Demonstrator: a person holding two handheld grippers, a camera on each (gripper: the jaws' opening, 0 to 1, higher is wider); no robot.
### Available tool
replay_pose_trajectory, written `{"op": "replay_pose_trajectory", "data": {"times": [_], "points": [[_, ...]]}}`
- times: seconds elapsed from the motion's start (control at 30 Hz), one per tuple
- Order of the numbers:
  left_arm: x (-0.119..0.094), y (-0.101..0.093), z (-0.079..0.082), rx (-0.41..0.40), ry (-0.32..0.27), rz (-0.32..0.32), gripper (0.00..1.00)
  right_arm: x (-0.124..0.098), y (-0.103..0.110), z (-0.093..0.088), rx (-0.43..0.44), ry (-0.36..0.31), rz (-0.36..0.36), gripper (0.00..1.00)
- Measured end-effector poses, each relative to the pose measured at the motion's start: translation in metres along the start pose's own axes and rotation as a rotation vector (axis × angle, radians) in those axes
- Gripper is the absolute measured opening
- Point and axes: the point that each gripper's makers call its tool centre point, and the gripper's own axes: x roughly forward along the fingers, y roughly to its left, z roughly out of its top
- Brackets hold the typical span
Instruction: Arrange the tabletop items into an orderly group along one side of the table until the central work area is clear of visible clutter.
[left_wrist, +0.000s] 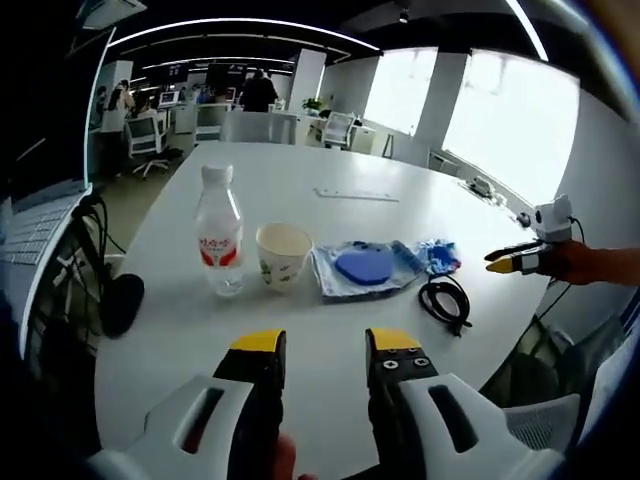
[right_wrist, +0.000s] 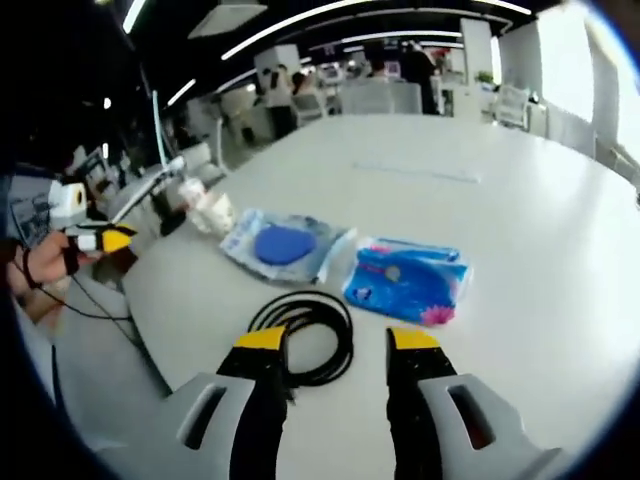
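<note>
White table (left_wrist: 330, 330), five items in a loose row near one edge. Bottle (left_wrist: 219, 243): clear plastic, red label, upright; we judge it slick and light, best taken at the body below the cap. Cup (left_wrist: 282, 255): paper, upright just beside the bottle, crushable, so we would pinch the rim lightly. Pouch (left_wrist: 362, 267): clear soft bag with a blue disc inside, limp; take a corner. Blue packet (right_wrist: 408, 281): soft and flat, best taken at an edge. Cable (right_wrist: 305, 335): black coil, floppy; grip across the loops. Left gripper (left_wrist: 325, 362) hovers before the bottle and cup, fingers apart, holding nothing; right gripper (right_wrist: 338, 348) sits over the cable, fingers likewise apart and empty. Right gripper view gives the packet's print and the coil's loops plainly; left gripper view alone gives the bottle's label and the cup's open mouth.
</note>
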Motion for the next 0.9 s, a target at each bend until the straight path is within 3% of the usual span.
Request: {"op": "replay_pose_trajectory", "data": {"times": [0.17,0.43,0.9], "points": [[-0.007,0.005,-0.001,-0.010,-0.004,0.008,0.32,-0.016,0.002,0.004,0.022,-0.047,-0.009,0.42],[-0.016,0.008,0.001,-0.036,-0.032,0.021,0.33,-0.029,0.023,0.007,-0.052,-0.092,0.024,0.53],[-0.025,0.013,0.003,-0.081,-0.082,0.043,0.37,-0.033,0.025,-0.004,-0.002,-0.068,0.015,0.54]]}}
